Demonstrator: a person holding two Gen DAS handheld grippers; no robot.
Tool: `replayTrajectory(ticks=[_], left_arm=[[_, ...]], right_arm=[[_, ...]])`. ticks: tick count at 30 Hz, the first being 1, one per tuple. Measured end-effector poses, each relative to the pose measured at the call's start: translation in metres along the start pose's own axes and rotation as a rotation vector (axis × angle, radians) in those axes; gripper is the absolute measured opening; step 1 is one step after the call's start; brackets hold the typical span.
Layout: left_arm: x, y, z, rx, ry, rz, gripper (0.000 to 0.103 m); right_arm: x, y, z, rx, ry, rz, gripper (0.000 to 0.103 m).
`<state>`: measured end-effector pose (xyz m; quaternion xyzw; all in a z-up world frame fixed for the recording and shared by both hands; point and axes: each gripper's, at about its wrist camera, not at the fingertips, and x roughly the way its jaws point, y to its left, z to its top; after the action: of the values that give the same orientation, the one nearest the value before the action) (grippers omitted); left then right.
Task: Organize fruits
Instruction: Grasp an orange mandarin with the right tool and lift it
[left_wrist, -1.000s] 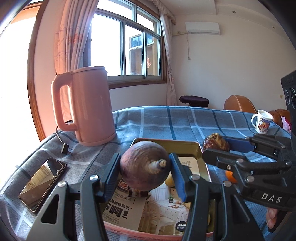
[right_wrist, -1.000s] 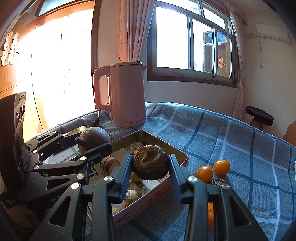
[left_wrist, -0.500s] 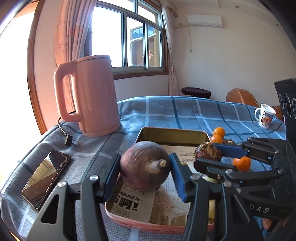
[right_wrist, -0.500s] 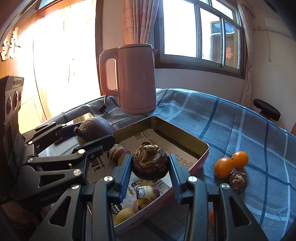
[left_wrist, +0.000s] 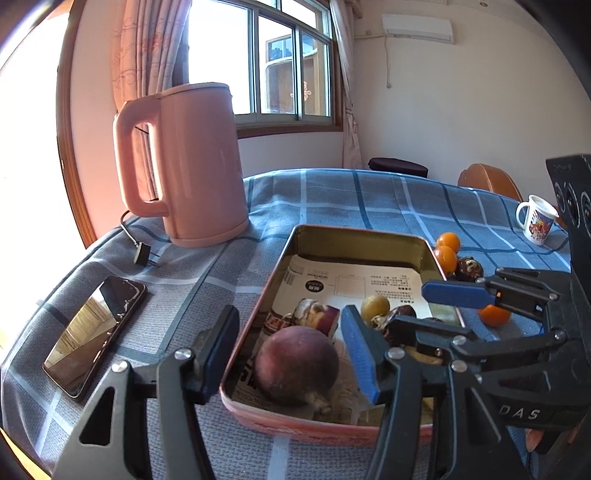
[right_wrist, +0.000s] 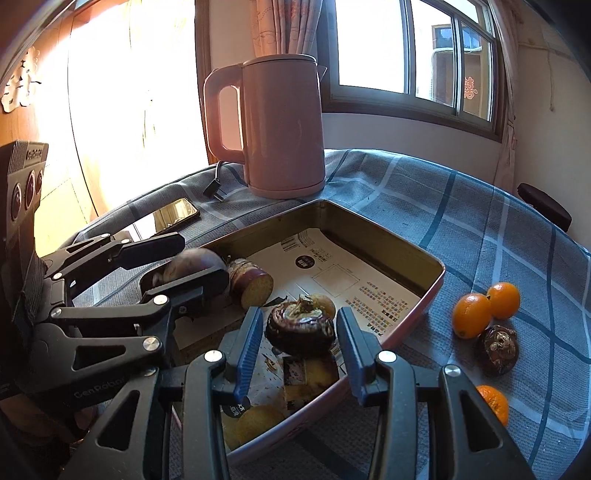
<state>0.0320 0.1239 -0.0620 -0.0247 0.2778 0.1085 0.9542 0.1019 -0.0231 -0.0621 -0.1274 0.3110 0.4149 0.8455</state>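
A pink tin tray (left_wrist: 284, 258) lined with printed paper holds several fruits and cut pieces. A round purple fruit (left_wrist: 295, 365) lies in the tray's near end. My left gripper (left_wrist: 290, 332) straddles it with jaws opening, and the blue pads stand clear of it on both sides. A dark brown knobbly fruit (right_wrist: 299, 325) rests on other pieces in the tray (right_wrist: 424, 258). My right gripper (right_wrist: 299, 317) is around it, jaws opening, with a gap at each pad. Each gripper shows in the other's view: right gripper (left_wrist: 424, 310), left gripper (right_wrist: 199, 258).
A pink kettle (left_wrist: 192, 162) with its loose plug (left_wrist: 142, 254) stands behind the tray, and a phone (left_wrist: 96, 332) lies to its left. On the checked cloth right of the tray lie oranges (right_wrist: 472, 314) and a brown fruit (right_wrist: 498, 349). A mug (left_wrist: 537, 225) stands far right.
Both grippers came down over the tray and widened. The purple fruit and the brown fruit, gripped between the pads before, now lie free in the tray.
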Motion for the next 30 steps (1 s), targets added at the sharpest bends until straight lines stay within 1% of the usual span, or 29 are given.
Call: replayTrajectory(ticks=[1,3,5,6,8,10,12,14,16,18,24,27,30], left_arm=[[-0.003,0.002,0.001,-0.007,-0.009,0.002,0.069],[-0.009,0.006,0.003,-0.03,-0.034,-0.004,0.086],[-0.017,0.007,0.006,-0.048,-0.064,-0.02,0.095],[-0.02,0.006,0.007,-0.053,-0.077,-0.026,0.096],[-0.025,0.002,0.009,-0.051,-0.095,-0.041,0.096],[-0.027,-0.004,0.01,-0.048,-0.1,-0.052,0.097],[-0.026,-0.01,0.01,-0.046,-0.099,-0.066,0.098],[-0.023,-0.016,0.009,-0.046,-0.088,-0.08,0.098],[-0.019,-0.022,0.008,-0.046,-0.076,-0.092,0.098],[-0.017,-0.028,0.008,-0.043,-0.067,-0.105,0.098],[-0.015,-0.041,0.011,-0.027,-0.061,-0.127,0.098],[-0.013,-0.046,0.013,-0.03,-0.054,-0.152,0.098],[-0.013,-0.056,0.014,-0.011,-0.054,-0.165,0.098]], right_arm=[[-0.003,-0.001,0.0,0.003,-0.01,-0.005,0.053],[-0.013,-0.005,-0.001,0.005,-0.033,-0.018,0.06],[-0.026,-0.013,-0.004,0.007,-0.055,-0.049,0.06],[-0.033,-0.019,-0.007,0.014,-0.06,-0.066,0.06],[-0.048,-0.035,-0.014,0.041,-0.065,-0.1,0.06],[-0.06,-0.056,-0.022,0.084,-0.054,-0.156,0.061],[-0.071,-0.078,-0.032,0.134,-0.044,-0.204,0.061],[-0.076,-0.098,-0.041,0.188,-0.026,-0.232,0.061],[-0.077,-0.112,-0.046,0.233,-0.006,-0.229,0.061],[-0.072,-0.118,-0.047,0.25,0.017,-0.213,0.061],[-0.044,-0.106,-0.042,0.223,0.106,-0.159,0.061],[-0.03,-0.103,-0.043,0.204,0.155,-0.172,0.061],[-0.025,-0.109,-0.045,0.233,0.169,-0.169,0.061]])
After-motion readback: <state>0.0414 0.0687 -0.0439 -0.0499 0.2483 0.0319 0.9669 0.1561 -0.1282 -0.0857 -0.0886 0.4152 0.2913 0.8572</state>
